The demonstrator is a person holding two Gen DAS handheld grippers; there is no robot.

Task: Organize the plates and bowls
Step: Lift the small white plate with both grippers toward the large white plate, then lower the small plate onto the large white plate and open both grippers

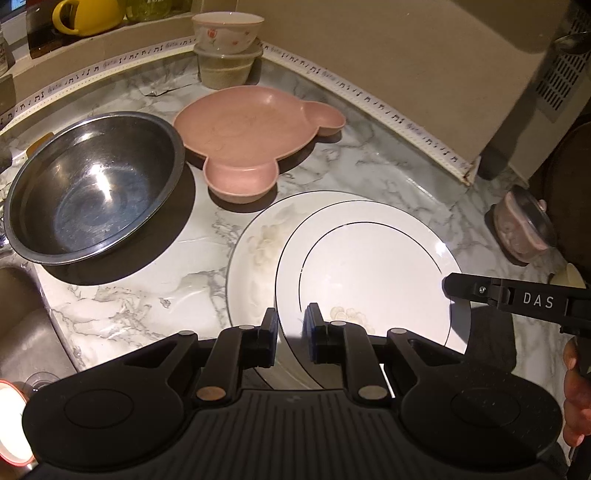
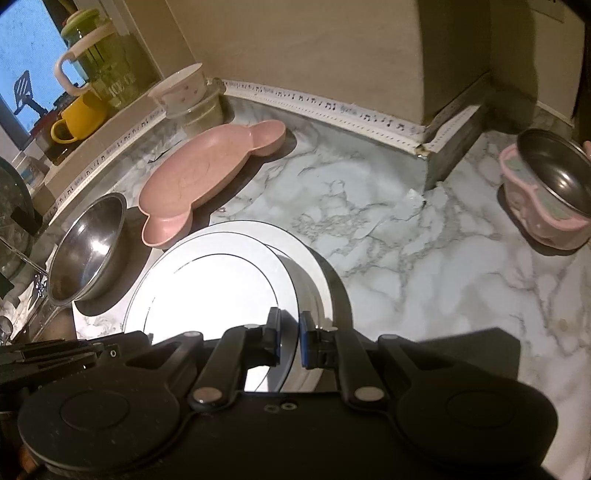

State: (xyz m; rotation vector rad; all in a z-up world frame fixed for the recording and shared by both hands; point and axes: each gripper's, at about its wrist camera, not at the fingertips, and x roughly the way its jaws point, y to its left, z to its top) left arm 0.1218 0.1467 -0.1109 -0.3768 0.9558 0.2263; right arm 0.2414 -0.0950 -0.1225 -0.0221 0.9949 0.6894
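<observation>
1. Left wrist view: the left hand-held gripper [image 1: 291, 332] is pinching the near-left rim of a small white plate [image 1: 369, 273], its pads closed on the rim.
2. The small white plate is sitting tilted over a large white plate [image 1: 251, 266] that is lying on the marble counter [image 1: 147, 306] near its front edge.
3. The right hand-held gripper [image 1: 448, 286] is reaching in from the right and touching the small plate's right rim; part of a hand [image 1: 574, 398] is showing at the right edge of the view.
4. A steel bowl [image 1: 92, 188] is standing toward the counter's left edge, just beside a pink ear-shaped plate [image 1: 251, 136] lying further back.
5. At the counter's back edge a floral bowl [image 1: 227, 31] is resting on a clear container [image 1: 225, 68], and a pink-rimmed steel bowl [image 1: 524, 229] is sitting toward the right edge.
6. Right wrist view: the right hand-held gripper [image 2: 290, 339] is clamping the right rim of the small white plate [image 2: 210, 295], pads shut on it.
7. The large white plate [image 2: 310, 266] is showing beneath it on the counter [image 2: 424, 258].
8. The steel bowl [image 2: 88, 247] and pink ear-shaped plate [image 2: 207, 173] are lying behind and to the left; the pink-rimmed steel bowl [image 2: 550, 184] is standing well apart near the right edge.
9. A yellow mug [image 2: 79, 118] and a green jar [image 2: 103, 55] are standing on the sill behind the counter's back edge.
</observation>
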